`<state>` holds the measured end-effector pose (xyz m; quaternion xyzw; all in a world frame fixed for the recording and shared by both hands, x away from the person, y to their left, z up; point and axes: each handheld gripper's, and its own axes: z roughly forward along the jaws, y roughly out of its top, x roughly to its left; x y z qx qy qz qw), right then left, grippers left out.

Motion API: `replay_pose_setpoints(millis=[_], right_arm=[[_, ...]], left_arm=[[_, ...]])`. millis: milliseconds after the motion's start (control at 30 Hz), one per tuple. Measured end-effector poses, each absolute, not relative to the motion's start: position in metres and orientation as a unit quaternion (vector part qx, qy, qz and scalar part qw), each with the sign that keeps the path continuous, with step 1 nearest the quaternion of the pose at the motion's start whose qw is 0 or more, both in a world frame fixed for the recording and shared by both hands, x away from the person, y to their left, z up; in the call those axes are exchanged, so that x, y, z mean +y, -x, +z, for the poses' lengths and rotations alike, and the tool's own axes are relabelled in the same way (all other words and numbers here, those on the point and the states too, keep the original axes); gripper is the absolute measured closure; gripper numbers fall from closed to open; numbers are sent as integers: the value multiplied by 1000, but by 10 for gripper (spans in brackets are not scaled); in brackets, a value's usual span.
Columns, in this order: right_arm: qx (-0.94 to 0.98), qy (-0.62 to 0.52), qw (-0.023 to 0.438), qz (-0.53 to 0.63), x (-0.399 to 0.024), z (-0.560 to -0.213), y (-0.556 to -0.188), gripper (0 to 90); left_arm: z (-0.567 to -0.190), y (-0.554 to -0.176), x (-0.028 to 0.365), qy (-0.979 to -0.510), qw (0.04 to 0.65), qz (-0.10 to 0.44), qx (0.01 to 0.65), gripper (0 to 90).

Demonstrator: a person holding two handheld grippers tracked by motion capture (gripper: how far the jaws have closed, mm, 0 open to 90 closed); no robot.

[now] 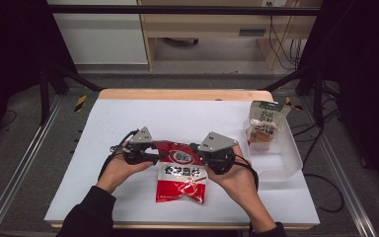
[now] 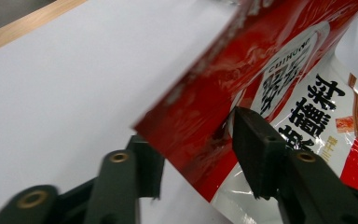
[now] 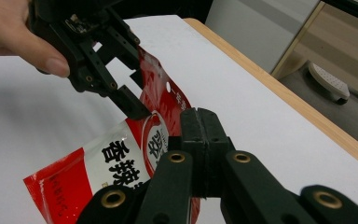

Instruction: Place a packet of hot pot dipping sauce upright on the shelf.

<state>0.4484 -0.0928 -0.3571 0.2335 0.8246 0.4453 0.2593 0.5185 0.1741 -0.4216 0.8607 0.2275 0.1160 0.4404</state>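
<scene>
Near the front of the white table [image 1: 128, 118] we hold a red and white snack bag [image 1: 181, 178] by its top edge, its lower part lying on the surface. Our right gripper [image 3: 200, 116] has its jaws pressed together on the bag's upper right corner. Our left gripper [image 2: 193, 151] straddles the upper left corner — one jaw touches the printed face, the other stands off behind, so nothing is clamped there. Well off to the right, a clear bin [image 1: 288, 165] holds a pouch [image 1: 265, 123].

Two tools [image 1: 154, 157] [image 1: 197, 157], one red snack packet [image 1: 181, 178], one clear bin [image 1: 281, 160], one pouch [image 1: 265, 124].
</scene>
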Motion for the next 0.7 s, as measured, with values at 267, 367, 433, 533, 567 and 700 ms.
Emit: replay_pose_setpoints(millis=[267,367,433,533,567,700], right_arm=[[827,-246,256,436,-107,-357,-450,900],[828,-250,252,434,-114,-357,-449,900],[829,-251,247,434,-119,-355,-449,900],[831,-250,232,439,-126,-350,-450,900],[832,-248,230,440,-127,-349,-450,858],[846,-230,236,420,-131,-341,-448,718]], left_arm=[[-414,-511,172,-860,453,95,214,870],[-407,-506,169,-862,454,99,204,897],[-402,-503,169,-865,452,100,194,900],[-394,-498,168,-868,450,102,184,900],[-391,-496,168,-869,449,104,181,900],[-379,-489,169,-874,443,111,165,900]])
